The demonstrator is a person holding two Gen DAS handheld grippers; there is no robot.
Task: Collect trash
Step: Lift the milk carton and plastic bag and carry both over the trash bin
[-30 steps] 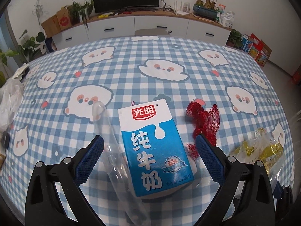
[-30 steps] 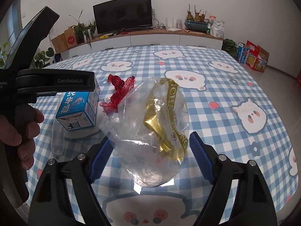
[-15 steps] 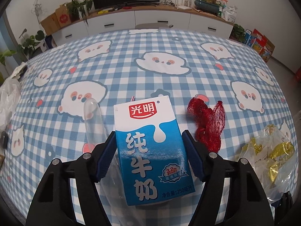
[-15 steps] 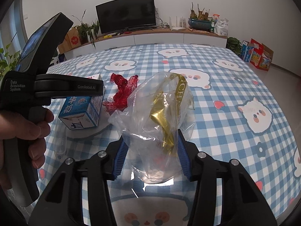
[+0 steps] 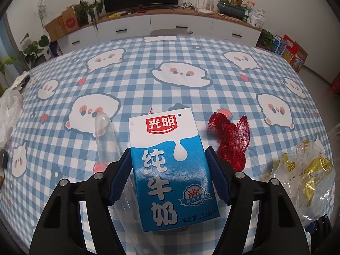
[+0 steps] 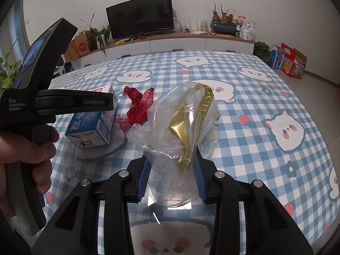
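Note:
A blue and white milk carton (image 5: 170,163) sits between the blue pads of my left gripper (image 5: 167,155), which is shut on its two sides. The right wrist view shows the same carton (image 6: 91,125) under that gripper, with a hand (image 6: 31,148) on the handle. My right gripper (image 6: 172,165) has its jaws closing on a clear plastic bag (image 6: 182,116) with gold ribbon inside, and both pads press into it. A red mesh net (image 5: 231,136) lies on the checked tablecloth (image 5: 180,51) between carton and bag. A clear plastic piece (image 5: 104,131) lies left of the carton.
A white crumpled bag (image 5: 8,108) rests at the table's left edge. Beyond the far edge stand a white cabinet (image 5: 170,23) with a television, and potted plants. Coloured boxes (image 5: 286,48) sit on the floor at the right.
The left jaws came in from wide open onto the carton's sides. The right jaws narrowed from either side of the bag until they squeezed it. Neither hand shifted.

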